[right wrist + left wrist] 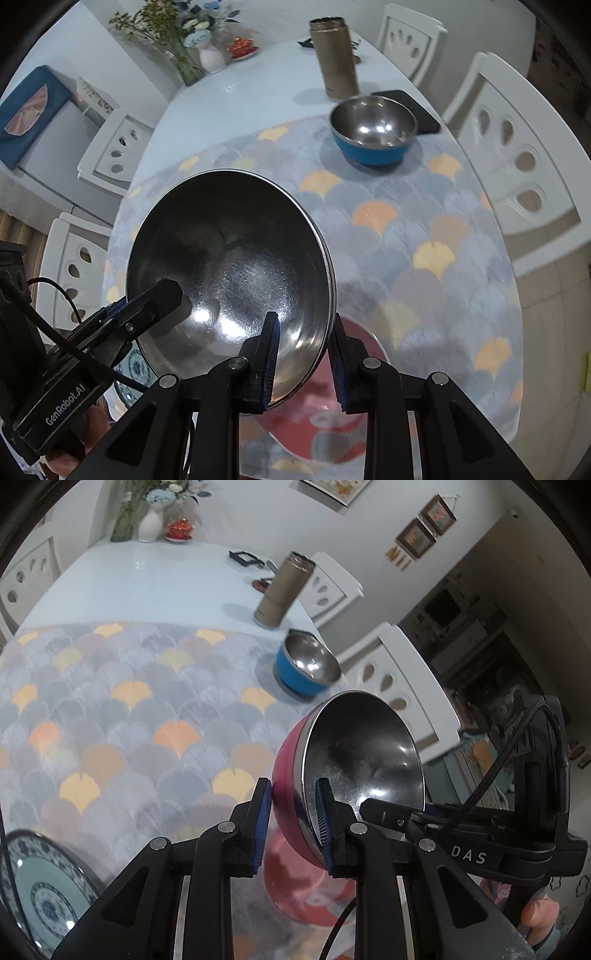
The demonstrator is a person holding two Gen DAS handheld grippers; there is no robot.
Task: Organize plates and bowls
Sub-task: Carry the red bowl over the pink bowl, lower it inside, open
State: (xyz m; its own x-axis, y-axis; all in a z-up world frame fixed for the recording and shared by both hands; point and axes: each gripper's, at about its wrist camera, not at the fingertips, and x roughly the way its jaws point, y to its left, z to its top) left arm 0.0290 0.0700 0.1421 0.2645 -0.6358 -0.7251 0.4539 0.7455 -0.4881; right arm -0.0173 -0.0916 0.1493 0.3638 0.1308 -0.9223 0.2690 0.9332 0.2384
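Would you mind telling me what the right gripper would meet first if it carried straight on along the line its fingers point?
Most likely the red plate lying on the patterned cloth directly beneath the right gripper, though the steel-lined bowl clamped at its rim would probably touch first; depth is hard to judge.

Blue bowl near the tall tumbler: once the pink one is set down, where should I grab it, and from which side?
Pinch the blue bowl at its thin steel rim, one finger inside and one outside, coming from above on the near side. It sits upright and open, and the tumbler and a dark flat object crowd the far side.
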